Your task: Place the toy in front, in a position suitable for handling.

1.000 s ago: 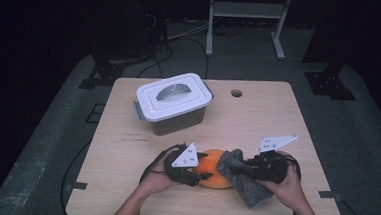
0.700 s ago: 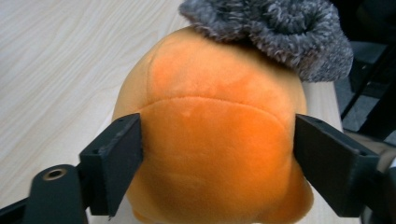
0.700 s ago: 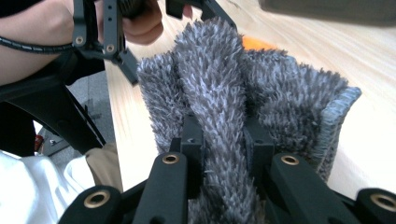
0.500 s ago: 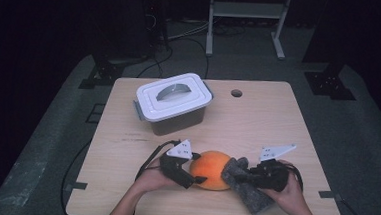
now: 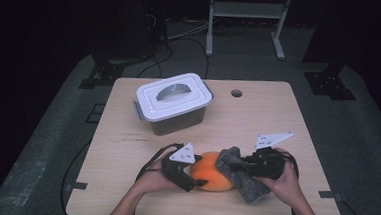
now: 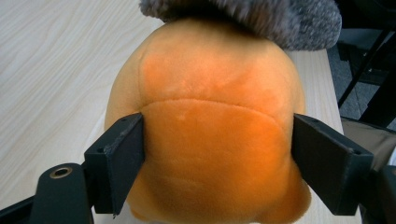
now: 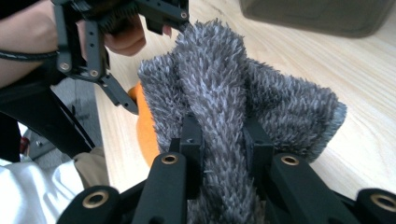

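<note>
Plastic lidded box sits behind on worktop, well apart — your left hand-held gripper has just been opening, straddling orange plush; right hand-held gripper pinches grey cloth draped over it.

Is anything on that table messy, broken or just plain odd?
Nothing is spilled or broken. The only untidy thing is the grey furry cloth, bunched up against the orange plush toy instead of lying flat. The lidded box sits square and closed.

From above, light falls on the pale surface while the room around it sinks into near black. Shadows under things are short and soft. Both tool views are bright; the grey fur blurs at the top edge.
</note>
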Tool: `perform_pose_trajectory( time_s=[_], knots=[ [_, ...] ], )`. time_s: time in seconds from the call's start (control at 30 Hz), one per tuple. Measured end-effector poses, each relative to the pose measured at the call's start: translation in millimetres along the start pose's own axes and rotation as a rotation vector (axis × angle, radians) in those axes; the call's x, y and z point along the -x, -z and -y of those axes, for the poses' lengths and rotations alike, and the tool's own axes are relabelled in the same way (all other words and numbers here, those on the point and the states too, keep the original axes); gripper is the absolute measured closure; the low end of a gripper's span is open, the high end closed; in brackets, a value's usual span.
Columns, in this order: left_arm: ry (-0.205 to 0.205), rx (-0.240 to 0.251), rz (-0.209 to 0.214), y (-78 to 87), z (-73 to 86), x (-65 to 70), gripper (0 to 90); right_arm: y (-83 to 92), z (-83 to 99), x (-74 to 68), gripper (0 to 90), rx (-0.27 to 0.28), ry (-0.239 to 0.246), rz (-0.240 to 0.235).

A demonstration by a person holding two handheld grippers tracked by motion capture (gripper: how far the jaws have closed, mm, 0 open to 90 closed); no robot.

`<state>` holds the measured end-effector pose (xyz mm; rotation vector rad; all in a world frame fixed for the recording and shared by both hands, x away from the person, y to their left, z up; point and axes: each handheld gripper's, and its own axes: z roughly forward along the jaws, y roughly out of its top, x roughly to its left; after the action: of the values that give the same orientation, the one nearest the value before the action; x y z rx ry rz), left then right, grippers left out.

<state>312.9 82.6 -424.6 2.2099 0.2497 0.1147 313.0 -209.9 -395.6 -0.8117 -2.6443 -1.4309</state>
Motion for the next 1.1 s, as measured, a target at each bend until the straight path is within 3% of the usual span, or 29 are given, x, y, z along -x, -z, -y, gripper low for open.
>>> perform_pose_trajectory(
  time_s=[0.07, 0.2, 0.47, 0.63, 0.83, 0.93, 1.1],
  knots=[
    [0.009, -0.002, 0.006, 1.3, 1.9, -2.4, 19.2, -8.1, 0.7, 2.1, 73.7, -0.022, -0.002, -0.009],
    [0.049, -0.012, 0.017, -1.6, 3.2, -5.2, 12.6, -8.1, 14.0, 6.6, 73.7, -0.009, -0.027, -0.031],
    [0.005, -0.002, 0.018, -1.5, -0.5, -0.4, 17.7, 4.9, 46.5, 15.1, 73.5, -0.068, -0.091, 0.004],
    [-0.026, -0.011, 0.01, -2.2, -3.6, 2.7, 17.9, 14.6, 29.6, 8.0, 73.8, -0.037, -0.057, 0.02],
    [-0.034, -0.018, 0.007, -1.9, -3.2, 4.6, 17.7, 3.3, -2.4, -0.7, 73.7, -0.026, 0.007, 0.012],
    [-0.002, -0.008, 0.019, 0.3, -2.0, 0.8, 13.2, -6.1, -1.1, -0.2, 73.8, -0.062, 0.014, 0.012],
    [0.046, 0.011, 0.045, 2.2, -2.5, -3.4, 11.8, -1.4, 14.6, 2.2, 73.8, -0.055, -0.015, 0.0]
  ],
)
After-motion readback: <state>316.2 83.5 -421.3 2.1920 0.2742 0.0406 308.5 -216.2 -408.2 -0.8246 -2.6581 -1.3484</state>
